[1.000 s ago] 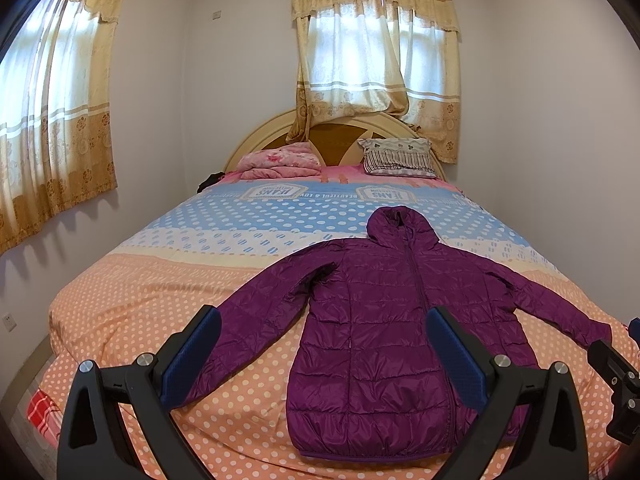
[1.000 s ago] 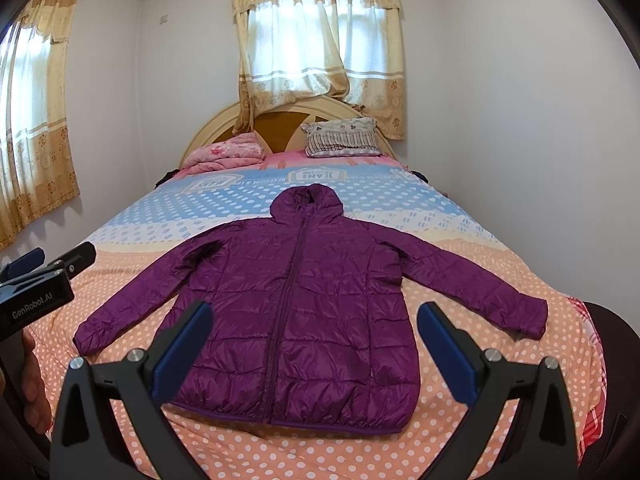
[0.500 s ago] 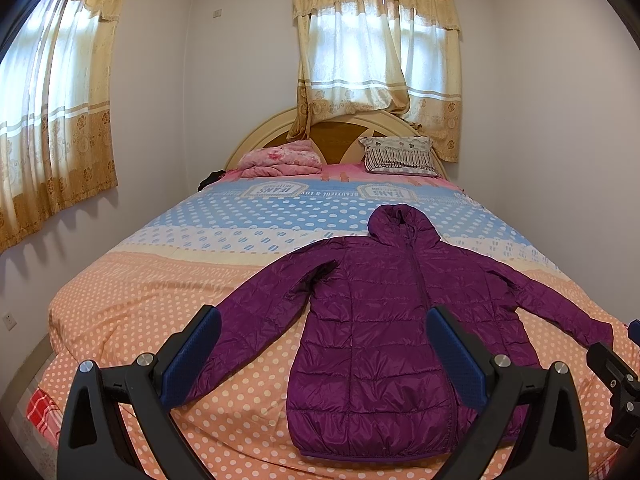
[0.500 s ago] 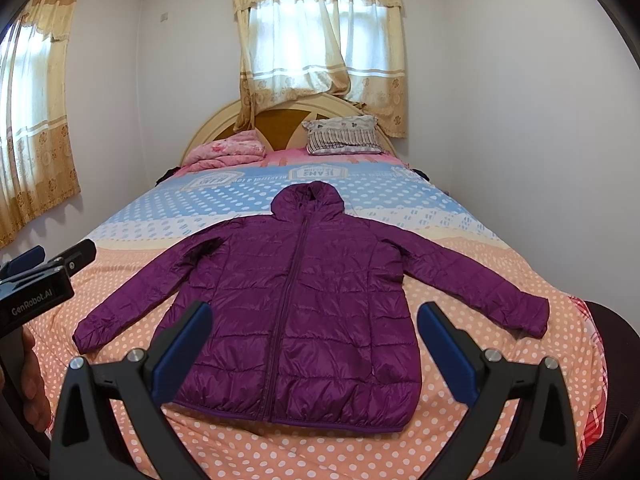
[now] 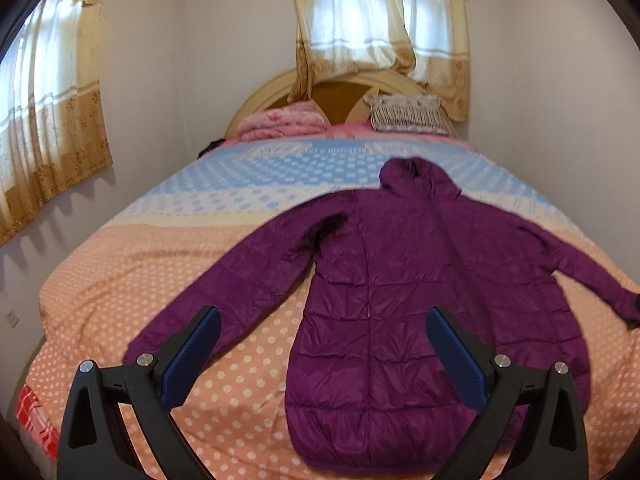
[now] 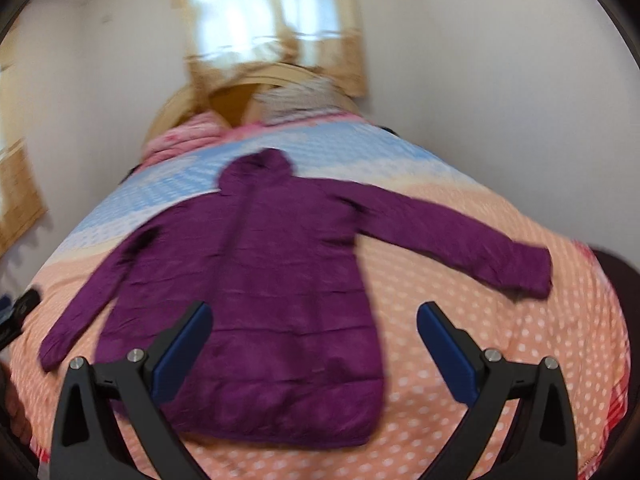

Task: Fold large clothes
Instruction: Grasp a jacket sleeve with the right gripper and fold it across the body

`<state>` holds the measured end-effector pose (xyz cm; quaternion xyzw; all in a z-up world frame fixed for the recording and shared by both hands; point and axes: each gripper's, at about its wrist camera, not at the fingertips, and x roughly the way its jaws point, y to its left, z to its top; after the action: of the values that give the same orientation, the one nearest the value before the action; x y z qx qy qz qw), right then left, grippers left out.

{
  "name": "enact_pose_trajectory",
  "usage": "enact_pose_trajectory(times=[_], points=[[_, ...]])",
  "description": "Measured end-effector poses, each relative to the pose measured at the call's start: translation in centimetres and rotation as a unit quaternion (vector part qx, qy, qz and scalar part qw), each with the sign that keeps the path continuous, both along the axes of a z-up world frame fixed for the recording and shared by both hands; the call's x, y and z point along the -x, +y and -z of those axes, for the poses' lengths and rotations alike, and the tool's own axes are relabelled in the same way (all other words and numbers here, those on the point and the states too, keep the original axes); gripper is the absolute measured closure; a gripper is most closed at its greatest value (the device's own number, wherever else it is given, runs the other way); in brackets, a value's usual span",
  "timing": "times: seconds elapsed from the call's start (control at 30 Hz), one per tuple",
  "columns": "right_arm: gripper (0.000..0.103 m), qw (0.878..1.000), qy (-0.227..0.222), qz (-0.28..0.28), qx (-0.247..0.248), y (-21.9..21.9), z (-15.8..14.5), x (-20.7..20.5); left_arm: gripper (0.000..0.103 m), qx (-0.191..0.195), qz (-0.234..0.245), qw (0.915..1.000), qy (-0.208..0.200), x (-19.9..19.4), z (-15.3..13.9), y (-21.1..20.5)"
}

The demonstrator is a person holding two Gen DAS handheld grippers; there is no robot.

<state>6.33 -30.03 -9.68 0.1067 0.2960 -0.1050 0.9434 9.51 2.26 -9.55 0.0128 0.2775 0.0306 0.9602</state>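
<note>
Where the orange dotted half of the bedspread meets the foot of the bed, purple puffer jacket spread flat, front up, hood pointing toward the headboard, hem nearest the cameras. Zip closed down the middle. Both sleeves angled out and down from the shoulders; left sleeve ending just beside the left gripper's near finger, right sleeve with cuff lying on the dotted cloth, well clear of the body of the jacket. Quilted panels slightly rumpled, nothing folded yet.

Left gripper spread wide, blue pads apart, hovering above the lower left part of the jacket, grasping nothing. Right gripper likewise spread wide and empty, above the hem and the bare cloth to its right (right view heavily blurred, detail poor).

Beyond the jacket: blue and white dotted band of bedspread, then a folded pink blanket and a striped pillow against the arched wooden headboard. Yellow-beige curtains over the window behind the bed, a second curtained window on the left wall. White walls. Red checked fabric showing at the lower left corner of the bed.
</note>
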Motion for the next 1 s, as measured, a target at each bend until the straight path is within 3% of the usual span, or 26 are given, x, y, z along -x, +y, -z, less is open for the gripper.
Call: enact_pose_trajectory(times=[0.13,0.27,0.33,0.47,0.57,0.67,0.73,0.8,0.9,1.0], points=[[0.0,0.995,0.017,0.097,-0.018,-7.7,1.2,-1.3,0.001,-0.018,0.0,0.9996,0.022,-4.2,2.4,-0.5],[0.0,0.981,0.057,0.181,-0.047,-15.9,2.6,-2.5,0.001,-0.037,-0.006,0.999,0.024,-7.7,4.1,-1.2],[0.014,0.974,0.075,0.207,-0.051,-18.6,3.4,-3.0,0.001,-0.046,-0.009,0.9986,0.023,-9.1,4.7,-1.6],[0.019,0.962,0.11,0.243,-0.062,-22.2,5.1,-3.8,0.001,-0.057,-0.015,0.9975,0.039,-11.8,6.2,-2.3],[0.027,0.957,0.13,0.254,-0.055,-22.9,5.8,-4.4,0.001,-0.064,-0.018,0.9966,0.049,-13.3,6.8,-2.5],[0.045,0.956,0.162,0.24,-0.045,-23.0,6.8,-5.3,0.001,-0.074,-0.017,0.9956,0.056,-14.3,7.2,-2.7],[0.068,0.957,0.173,0.231,-0.026,-23.1,7.4,-5.9,0.001,-0.077,-0.016,0.9949,0.062,-14.8,7.4,-2.6],[0.081,0.961,0.176,0.215,-0.007,-22.7,7.2,-6.1,0.001,-0.078,-0.014,0.9947,0.066,-15.2,7.3,-2.2],[0.089,0.965,0.167,0.203,0.0,-22.3,5.9,-6.2,0.001,-0.087,-0.023,0.9944,0.057,-15.7,6.6,-1.1],[0.09,0.971,0.147,0.186,0.02,-21.1,3.2,-6.7,0.001,-0.09,-0.037,0.994,0.049,-16.7,5.7,0.6]])
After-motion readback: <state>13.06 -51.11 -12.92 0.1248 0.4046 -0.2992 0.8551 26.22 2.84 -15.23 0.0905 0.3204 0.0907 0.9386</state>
